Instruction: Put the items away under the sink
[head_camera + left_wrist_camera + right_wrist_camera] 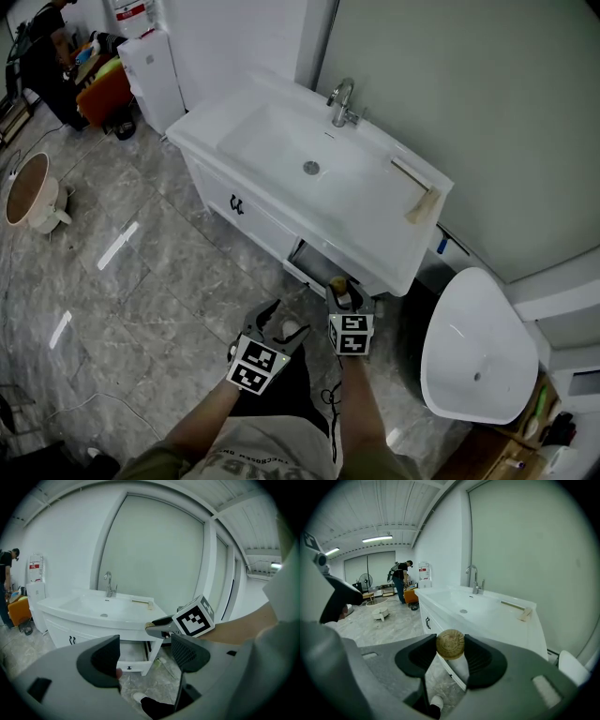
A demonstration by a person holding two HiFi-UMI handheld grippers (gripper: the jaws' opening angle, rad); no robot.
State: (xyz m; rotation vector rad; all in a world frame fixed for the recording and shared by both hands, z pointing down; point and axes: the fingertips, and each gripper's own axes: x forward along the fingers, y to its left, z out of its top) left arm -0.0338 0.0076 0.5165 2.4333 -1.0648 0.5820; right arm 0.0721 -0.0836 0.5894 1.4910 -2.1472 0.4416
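**A:** Standing right here and I can't work out what's in the right gripper (450, 652). Anyone?

**B:** Same, tbh. It's a small item with a round tan lid (450, 644). The lid looks like cork or light wood, with faint stamped print I can't read. The two dark pads pinch it from either side and cover everything below the lid, so I can't tell its body shape.

**A:** Where is it, exactly?

**B:** In the air, in front of the right end of the white vanity cabinet (246, 208), just above the white pull-out drawer (314, 265) that's slid open there. It's not touching either one.

**A:** Anything in the drawer?

**B:** Can't say. The countertop overhangs it, so only a sliver of the inside shows.

**A:** And the left gripper (144, 654)?

**B:** Its tongs are spread with nothing in the gap, just grey marble-look floor tiles (159, 272) and the drawer front beyond. It hangs beside the right one, a bit lower in the head view.

**A:** What else is half-visible?

**B:** There's a pale wooden-handled brush (417, 190) lying on the counter's right end, too small to see any detail. The chrome faucet (342, 101) is clear enough. A person in dark clothes (400, 581) is working far off in the background, and the white toilet (476, 349) sits to the right of the cabinet.
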